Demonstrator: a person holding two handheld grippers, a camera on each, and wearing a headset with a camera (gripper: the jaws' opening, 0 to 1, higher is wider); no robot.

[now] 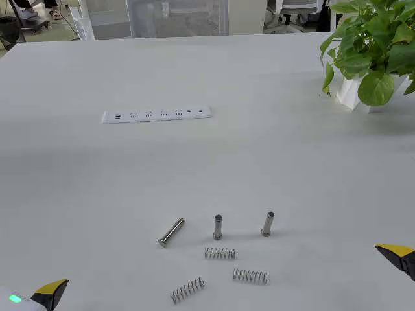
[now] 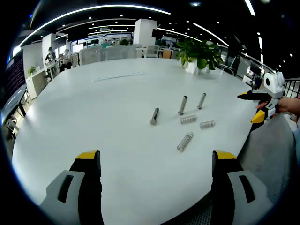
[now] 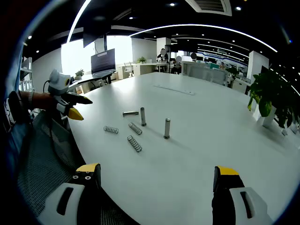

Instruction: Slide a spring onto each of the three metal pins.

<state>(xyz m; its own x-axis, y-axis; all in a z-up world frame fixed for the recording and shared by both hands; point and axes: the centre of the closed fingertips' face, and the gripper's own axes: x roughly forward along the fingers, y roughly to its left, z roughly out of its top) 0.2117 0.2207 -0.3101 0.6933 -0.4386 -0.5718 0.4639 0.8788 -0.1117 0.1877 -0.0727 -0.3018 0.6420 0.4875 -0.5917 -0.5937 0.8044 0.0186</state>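
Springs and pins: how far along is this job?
Nothing done: all three springs lie loose on the table beside bare pins, two upright, one lying down. Nothing in hand: left gripper and right gripper are both open, empty. All three springs remain to fit.

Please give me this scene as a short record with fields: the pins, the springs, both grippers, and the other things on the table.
left pin: lying on its side
middle pin: standing
right pin: standing
left spring: loose on the table
middle spring: loose, just in front of the middle pin
right spring: loose
left gripper: open, empty
right gripper: open, empty
power strip: behind the pins
plant: far right
progress: no spring on a pin yet
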